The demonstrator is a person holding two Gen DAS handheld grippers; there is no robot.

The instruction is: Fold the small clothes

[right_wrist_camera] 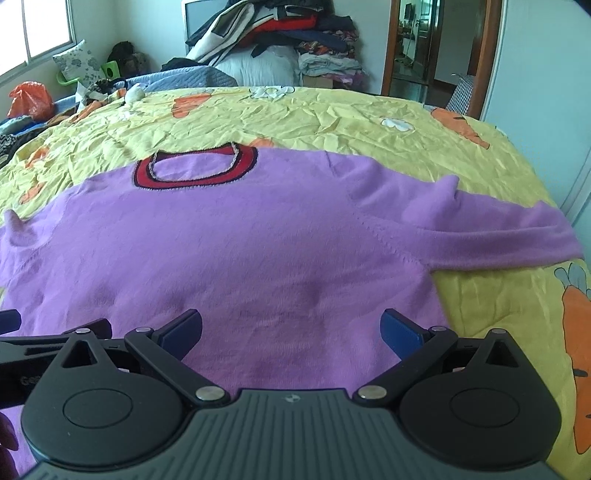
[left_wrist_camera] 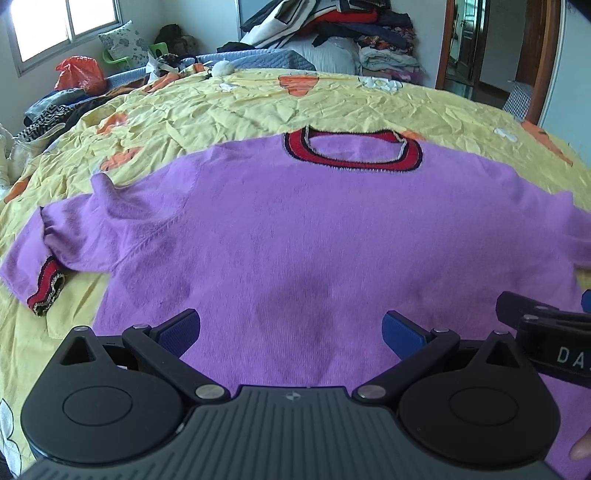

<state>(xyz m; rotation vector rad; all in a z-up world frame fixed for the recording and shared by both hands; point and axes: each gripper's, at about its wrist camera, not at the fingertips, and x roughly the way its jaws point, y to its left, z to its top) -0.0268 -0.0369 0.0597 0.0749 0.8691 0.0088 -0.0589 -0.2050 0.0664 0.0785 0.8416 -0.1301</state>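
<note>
Yellow carrot-print bedspread [left_wrist_camera: 229,107] fills both views, clutter heaped along its far edge. At the left of the left wrist view a sleeve doubles back, its striped cuff [left_wrist_camera: 46,291] showing; the purple sweater [left_wrist_camera: 295,229] lies flat at centre frame, collar [left_wrist_camera: 352,149] toward the top, hem nearest, long axis sleeve to sleeve across the frame. The right sleeve [right_wrist_camera: 509,240] stretches out. No body fold yet, I judge. Left gripper [left_wrist_camera: 291,330] and right gripper [right_wrist_camera: 291,328] hover released, empty.

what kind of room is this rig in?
Most likely a home bedroom: a purple sweater lies spread on a bed with a yellow carrot-print cover, a pillow sits by the window, and piled clothes are stacked behind.
</note>
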